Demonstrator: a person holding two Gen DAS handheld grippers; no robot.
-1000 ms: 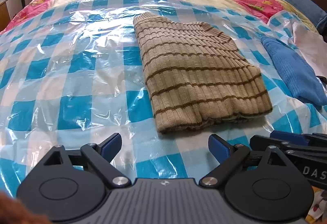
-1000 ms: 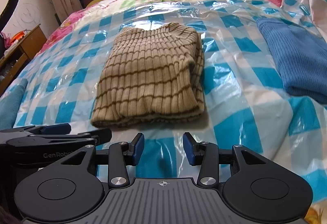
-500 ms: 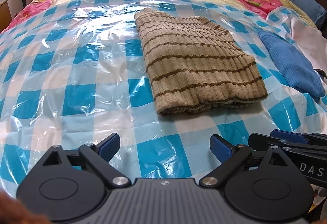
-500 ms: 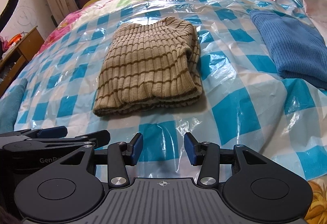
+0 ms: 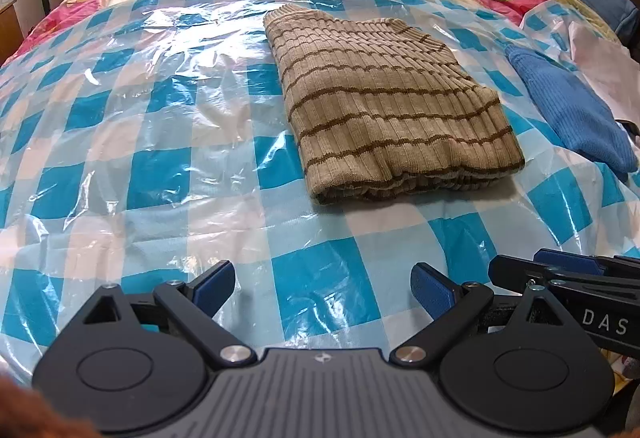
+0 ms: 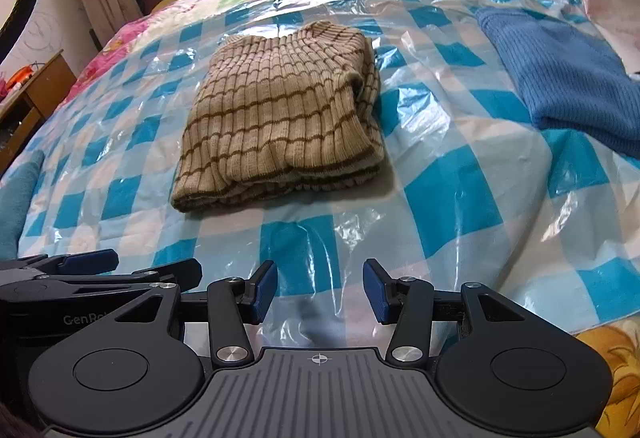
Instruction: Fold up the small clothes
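Evidently the striped sweater (image 5: 394,110) is already folded into a neat stack on the checked plastic sheet (image 5: 140,142) over the bed; next comes the blue garment (image 6: 560,78) to its right, I judge. The left gripper (image 5: 324,288) hovers short of the sweater, jaws wide and empty. The right gripper (image 6: 320,292) hovers beside it, jaws parted less widely, also empty.

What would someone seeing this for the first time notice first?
The folded tan striped sweater lies mid-bed on a glossy blue-and-white checked plastic sheet. A blue knit garment lies to its right. Both the left gripper and the right gripper hover open and empty near the bed's front edge.
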